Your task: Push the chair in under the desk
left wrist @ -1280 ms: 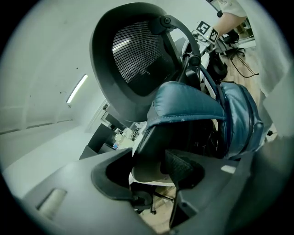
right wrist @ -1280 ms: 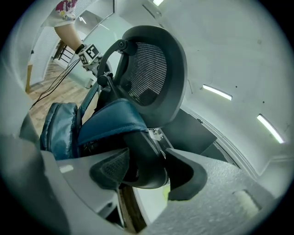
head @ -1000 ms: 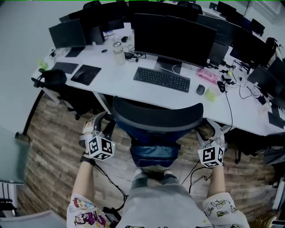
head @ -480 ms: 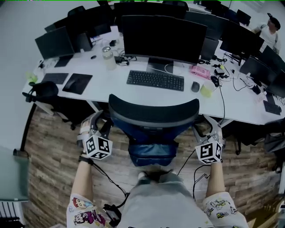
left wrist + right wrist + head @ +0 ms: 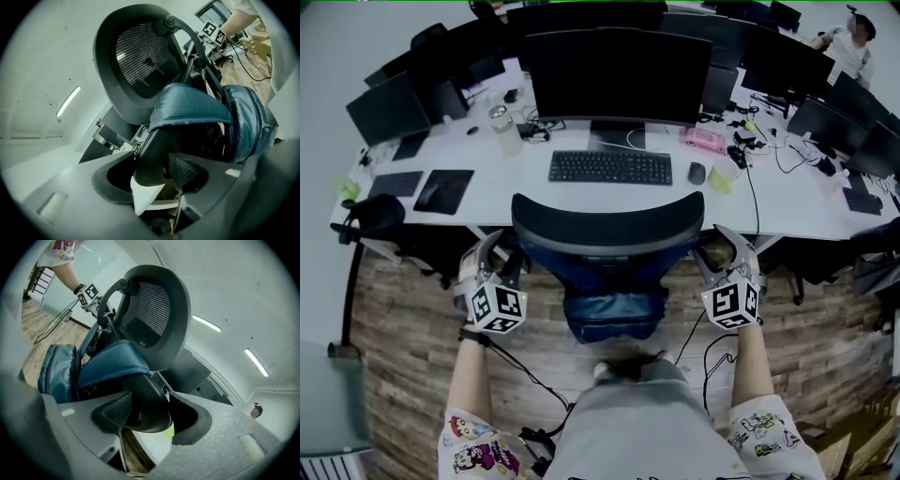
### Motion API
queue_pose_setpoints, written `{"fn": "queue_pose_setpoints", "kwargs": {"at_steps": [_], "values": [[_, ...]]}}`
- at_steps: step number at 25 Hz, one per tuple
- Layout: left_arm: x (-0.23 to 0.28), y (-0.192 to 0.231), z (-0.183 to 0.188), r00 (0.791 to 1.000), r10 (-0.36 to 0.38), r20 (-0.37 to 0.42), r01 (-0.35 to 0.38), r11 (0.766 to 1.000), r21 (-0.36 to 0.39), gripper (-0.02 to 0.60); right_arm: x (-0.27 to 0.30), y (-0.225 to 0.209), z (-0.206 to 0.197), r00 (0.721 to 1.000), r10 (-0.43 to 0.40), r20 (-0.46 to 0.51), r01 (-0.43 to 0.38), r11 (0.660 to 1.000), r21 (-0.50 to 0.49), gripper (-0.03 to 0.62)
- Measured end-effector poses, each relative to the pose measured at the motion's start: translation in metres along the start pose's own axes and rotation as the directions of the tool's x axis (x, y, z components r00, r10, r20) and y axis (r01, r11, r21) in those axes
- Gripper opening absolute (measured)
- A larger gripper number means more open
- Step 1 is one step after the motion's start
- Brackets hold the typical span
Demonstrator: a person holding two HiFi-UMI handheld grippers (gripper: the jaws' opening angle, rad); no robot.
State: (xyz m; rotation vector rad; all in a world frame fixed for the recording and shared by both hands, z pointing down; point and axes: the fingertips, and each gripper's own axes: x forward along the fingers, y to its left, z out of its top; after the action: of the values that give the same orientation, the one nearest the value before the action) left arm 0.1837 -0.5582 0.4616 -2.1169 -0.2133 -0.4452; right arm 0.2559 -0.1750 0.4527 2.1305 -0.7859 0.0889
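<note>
**Head view.** Chair [image 5: 609,225], centre of frame, its curved backrest lying just below the near edge of the desk [image 5: 506,183]. The seat is hidden by the backrest, so how far it sits under the desk can't be told. A blue padded item [image 5: 612,314] hangs below the backrest, on the person's side. On the desk, upper centre: monitor [image 5: 619,70], keyboard [image 5: 610,167], and mouse [image 5: 697,172] to the right of the keyboard. Wood-plank floor [image 5: 412,328] at lower left and right.

**Grippers.** Left gripper [image 5: 504,255] is at the chair's left flank and right gripper [image 5: 717,253] at its right flank, both w/ marker cubes toward the person.

**Left gripper view.** Left gripper [image 5: 152,173] has its jaws set wide and clamped on the dark left armrest [image 5: 159,150], which fills the gap btwn the pads. The mesh backrest is at upper centre and the blue item [image 5: 201,108] at right.

**Right gripper view.** Right gripper [image 5: 145,416] likewise has wide jaws closed on the right armrest [image 5: 145,394]. The blue item [image 5: 108,362] is at left and the backrest above.
</note>
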Motion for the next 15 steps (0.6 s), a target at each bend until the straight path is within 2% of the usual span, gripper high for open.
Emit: {"fn": "queue_pose_setpoints", "kwargs": {"at_steps": [10, 15], "values": [[0.024, 0.015, -0.003, 1.0, -0.007, 0.017, 0.007, 1.0, 0.015, 0.232, 0.011, -0.002, 0.005, 1.0, -0.024, -0.02, 0.025, 0.999, 0.021, 0.249], [0.032, 0.021, -0.007, 1.0, 0.015, 0.014, -0.015, 1.0, 0.009, 0.235, 0.015, 0.0, 0.01, 0.999, -0.027, -0.027, 0.027, 0.999, 0.024, 0.249]]}}
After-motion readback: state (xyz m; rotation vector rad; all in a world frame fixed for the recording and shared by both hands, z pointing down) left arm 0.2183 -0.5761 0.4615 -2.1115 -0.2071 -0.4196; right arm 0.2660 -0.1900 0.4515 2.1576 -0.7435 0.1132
